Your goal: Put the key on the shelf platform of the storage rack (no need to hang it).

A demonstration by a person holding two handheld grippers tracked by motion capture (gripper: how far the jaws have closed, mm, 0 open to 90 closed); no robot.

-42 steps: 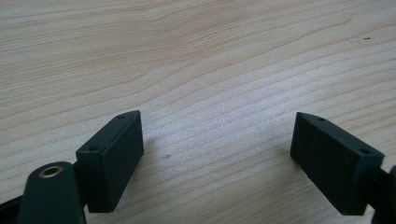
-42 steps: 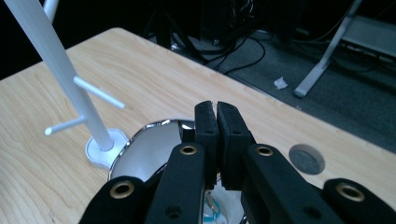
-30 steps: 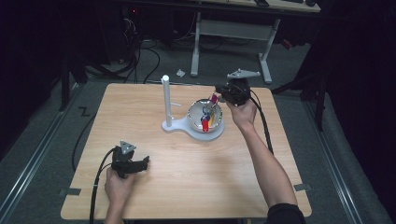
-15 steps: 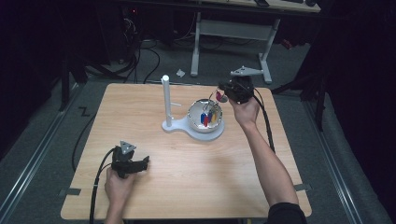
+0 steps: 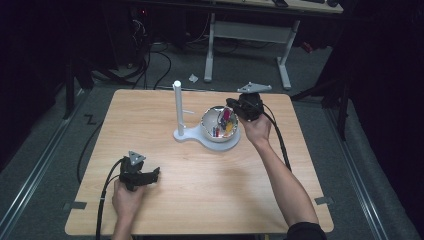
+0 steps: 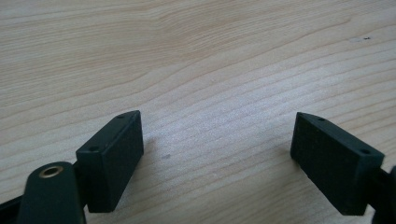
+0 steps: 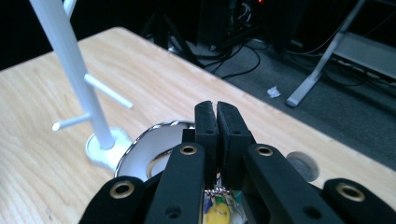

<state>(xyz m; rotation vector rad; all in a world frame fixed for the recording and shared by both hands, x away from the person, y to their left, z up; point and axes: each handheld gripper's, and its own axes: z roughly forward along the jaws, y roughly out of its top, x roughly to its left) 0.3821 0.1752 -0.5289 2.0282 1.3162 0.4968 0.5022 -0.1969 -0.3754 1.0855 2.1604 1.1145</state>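
This looks like a lab or recording workroom, kept dark around one lit pale wooden table (image 5: 165, 150). Beyond the table, at twelve o'clock, black cables (image 5: 150, 60) trail over a grey carpeted floor (image 5: 320, 65) beside the white metal legs of a desk (image 5: 247, 37). At nine o'clock, a metal floor rail (image 5: 37, 165) runs alongside.

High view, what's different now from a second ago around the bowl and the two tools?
The right tool has come down a little over the far rim of the metal bowl, its jaws shut throughout; a small chain shows just under them in the right gripper view, and whether they pinch it I can't tell. The left tool, open on the table, the bowl and the white stand stayed put.
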